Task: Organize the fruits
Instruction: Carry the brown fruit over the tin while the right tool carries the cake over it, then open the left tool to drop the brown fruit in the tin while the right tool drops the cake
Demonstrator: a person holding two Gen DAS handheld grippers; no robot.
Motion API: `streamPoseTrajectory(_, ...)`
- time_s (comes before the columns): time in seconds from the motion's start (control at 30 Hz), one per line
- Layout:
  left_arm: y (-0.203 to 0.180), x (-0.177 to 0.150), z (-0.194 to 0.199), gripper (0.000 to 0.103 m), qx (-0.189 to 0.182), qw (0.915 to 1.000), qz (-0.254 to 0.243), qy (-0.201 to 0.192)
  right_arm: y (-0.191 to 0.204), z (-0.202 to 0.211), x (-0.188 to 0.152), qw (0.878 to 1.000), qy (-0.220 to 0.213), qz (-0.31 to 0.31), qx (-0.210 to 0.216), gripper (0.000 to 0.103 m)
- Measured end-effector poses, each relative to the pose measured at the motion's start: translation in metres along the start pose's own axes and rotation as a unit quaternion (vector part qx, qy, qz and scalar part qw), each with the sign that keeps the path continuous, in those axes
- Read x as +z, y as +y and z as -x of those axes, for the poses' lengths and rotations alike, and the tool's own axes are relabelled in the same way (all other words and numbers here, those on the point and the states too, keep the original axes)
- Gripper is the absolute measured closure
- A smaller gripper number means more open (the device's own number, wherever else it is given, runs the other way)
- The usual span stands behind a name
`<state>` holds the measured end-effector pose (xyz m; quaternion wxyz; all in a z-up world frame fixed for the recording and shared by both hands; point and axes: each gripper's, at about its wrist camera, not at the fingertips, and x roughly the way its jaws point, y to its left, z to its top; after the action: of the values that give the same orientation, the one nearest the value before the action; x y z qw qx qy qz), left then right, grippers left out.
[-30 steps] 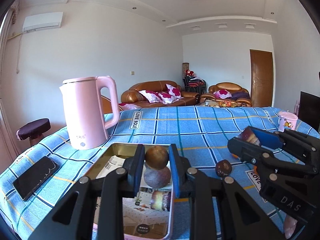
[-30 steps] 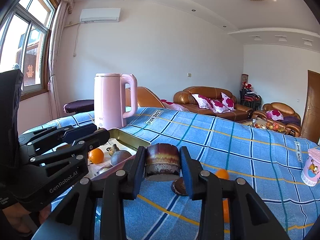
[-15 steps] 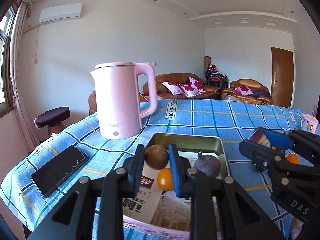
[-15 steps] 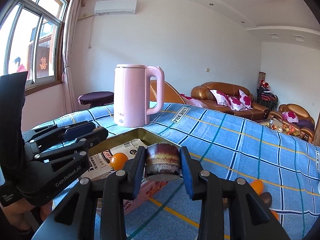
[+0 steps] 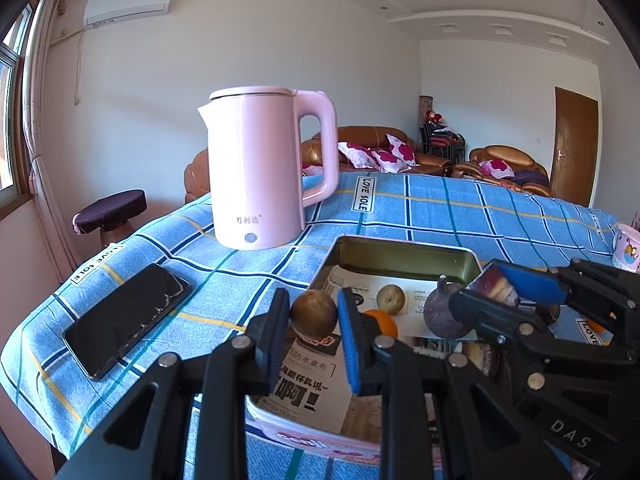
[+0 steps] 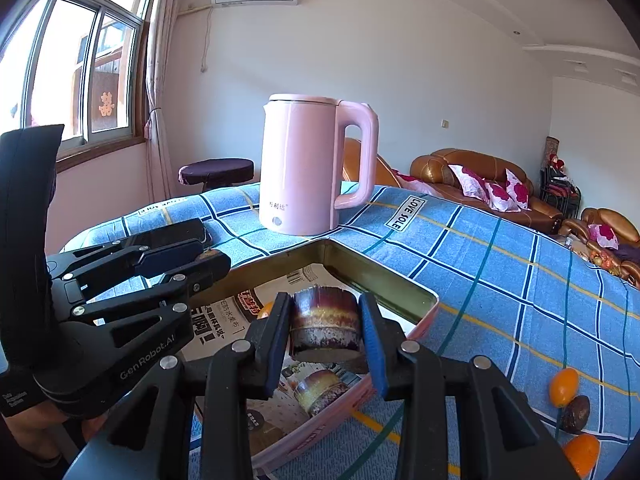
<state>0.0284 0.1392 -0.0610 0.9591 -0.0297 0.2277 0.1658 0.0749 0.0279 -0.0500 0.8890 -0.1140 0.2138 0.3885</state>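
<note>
My left gripper point(image 5: 313, 320) is shut on a round brown fruit point(image 5: 313, 315), held above the near left rim of the tin tray point(image 5: 400, 245). My right gripper point(image 6: 325, 330) is shut on a squat purple-brown cup-like piece point(image 6: 325, 326) over the tray point(image 6: 416, 292); it also shows in the left wrist view point(image 5: 496, 286). Inside the paper-lined tray lie a small orange point(image 5: 383, 322), a purple fruit with a stem point(image 5: 442, 316) and a pale brown fruit point(image 5: 390, 299). Two oranges point(image 6: 563, 387) and a dark brown fruit point(image 6: 576, 414) lie loose on the cloth to the right.
A tall pink kettle point(image 5: 260, 168) stands just behind the tray's left corner. A black phone point(image 5: 126, 320) lies near the table's left edge. A pink cup point(image 5: 628, 248) sits at the far right. The table drops off at the left, by a stool point(image 5: 108, 210).
Both grippers have swung left across the table with their loads still held. The brown fruit now hangs at the tray's left rim, and the right gripper has come over the tray.
</note>
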Motion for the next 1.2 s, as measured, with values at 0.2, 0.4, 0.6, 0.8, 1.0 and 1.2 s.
streamPoseTrajectory(0.2, 0.0, -0.002, -0.006, 0.077, -0.004, 0.9999, 0.0, 0.012, -0.001, -0.009, 0.002, 1.0, 0.013, -0.002, 0.002, 0.066)
streamPoseTrajectory(0.4, -0.002, -0.003, -0.009, 0.077, -0.004, 0.9998, -0.001, 0.019, -0.002, -0.011, 0.002, 1.0, 0.019, -0.006, 0.003, 0.066)
streamPoseTrajectory(0.6, -0.002, -0.003, -0.009, 0.074, 0.0, 0.9998, -0.002, 0.018, 0.0, -0.005, 0.003, 1.0, 0.004, -0.003, -0.007, 0.066)
streamPoseTrajectory(0.8, -0.001, -0.004, -0.007, 0.049, 0.007, 0.9999, 0.001, 0.012, -0.003, 0.006, 0.001, 0.999, -0.025, -0.012, -0.03, 0.036)
streamPoseTrajectory(1.0, -0.002, -0.004, -0.002, 0.039, 0.007, 1.0, -0.002, 0.001, -0.012, 0.014, 0.0, 0.998, -0.043, -0.037, -0.037, 0.027)
streamPoseTrajectory(1.2, 0.0, -0.001, 0.007, 0.03, 0.006, 0.9999, 0.007, -0.012, -0.018, 0.024, -0.005, 0.997, -0.044, -0.042, -0.046, 0.025)
